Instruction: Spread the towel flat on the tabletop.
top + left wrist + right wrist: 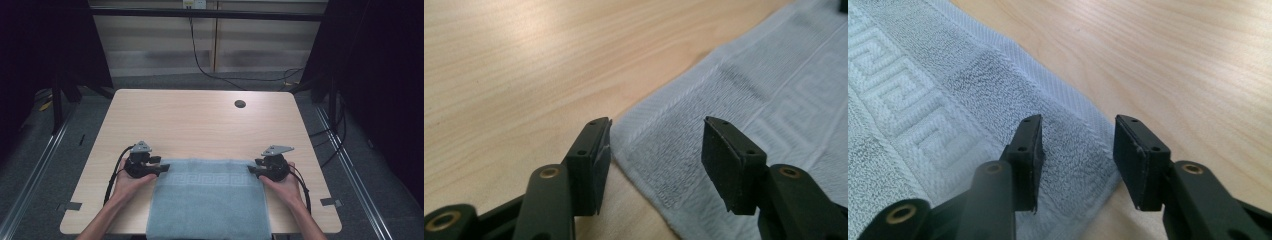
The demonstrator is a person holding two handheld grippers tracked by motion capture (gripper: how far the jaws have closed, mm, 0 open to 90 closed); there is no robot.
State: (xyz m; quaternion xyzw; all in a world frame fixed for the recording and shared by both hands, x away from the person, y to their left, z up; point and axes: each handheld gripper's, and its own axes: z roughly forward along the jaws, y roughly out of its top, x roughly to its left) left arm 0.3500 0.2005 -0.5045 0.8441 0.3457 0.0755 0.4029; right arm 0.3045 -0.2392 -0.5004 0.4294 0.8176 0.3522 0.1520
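Observation:
A pale blue towel [210,195] with a woven key-pattern band lies flat at the table's near edge and hangs over it. My left gripper [161,169] rests at the towel's far left corner, held by a hand. In the left gripper view the towel corner [644,145] lies between the parted jaws of the left gripper [655,162], and the pads do not press on it. My right gripper [251,170] sits at the far right corner. The right gripper [1077,157] is open over the towel's hemmed edge [1083,125], which lies flat under the jaws.
The light wooden table [200,120] stretches bare beyond the towel, with a round cable hole [240,104] near its far edge. Dark curtains stand at both sides, and cables run across the floor behind the table.

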